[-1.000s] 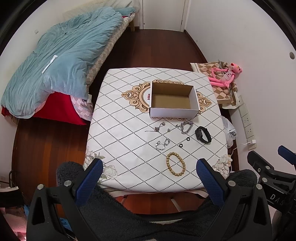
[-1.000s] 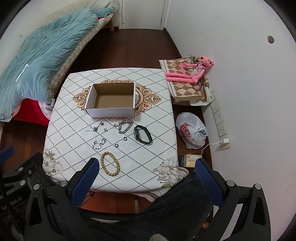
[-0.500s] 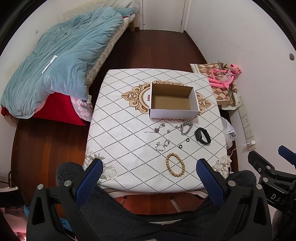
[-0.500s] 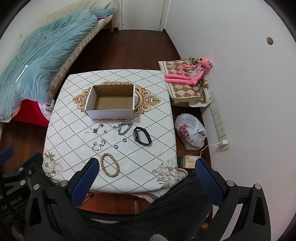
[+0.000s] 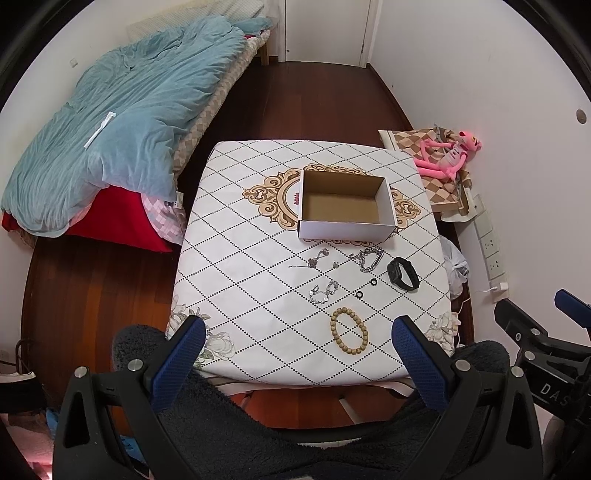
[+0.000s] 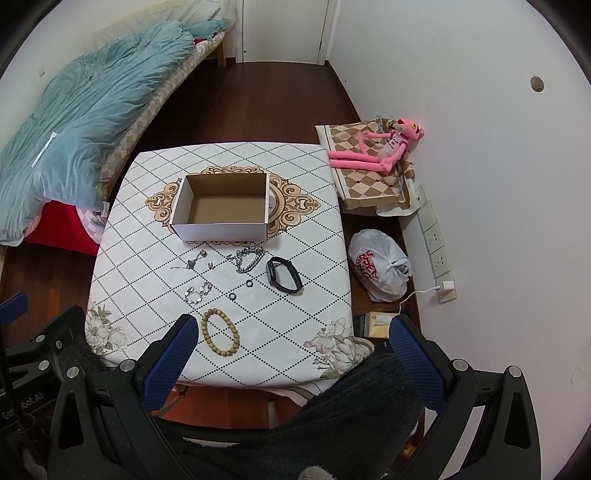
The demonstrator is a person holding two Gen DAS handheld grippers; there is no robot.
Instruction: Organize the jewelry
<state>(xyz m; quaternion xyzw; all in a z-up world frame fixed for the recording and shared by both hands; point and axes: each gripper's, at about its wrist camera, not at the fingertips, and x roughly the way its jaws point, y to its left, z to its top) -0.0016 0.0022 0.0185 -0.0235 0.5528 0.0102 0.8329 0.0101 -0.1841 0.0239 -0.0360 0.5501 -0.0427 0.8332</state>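
Both grippers, left (image 5: 295, 354) and right (image 6: 291, 350), hang jaws apart; thin silver chains (image 5: 367, 258) at frame centre could snag or slip before reaching the open cardboard box (image 5: 343, 203).

Wooden bead bracelet (image 6: 221, 332) — beside open-jawed right tool (image 6: 293, 339)

Place: home bedroom.
Bed (image 5: 122, 122): along the left wall, covered by a rumpled teal duvet (image 5: 110, 140) over a red sheet.
Floor (image 5: 317, 99): dark wood boards, running to a white door (image 5: 325, 29) at the far end.
Wall (image 6: 480, 110): plain white, with a column of sockets (image 6: 436, 240) and a plugged-in charger.
Worktop (image 5: 258, 258): small table under a diamond-pattern cloth.
Household items: pink plush toy (image 6: 376, 147) on a checked cloth; tied plastic bag (image 6: 380, 269) on the floor.
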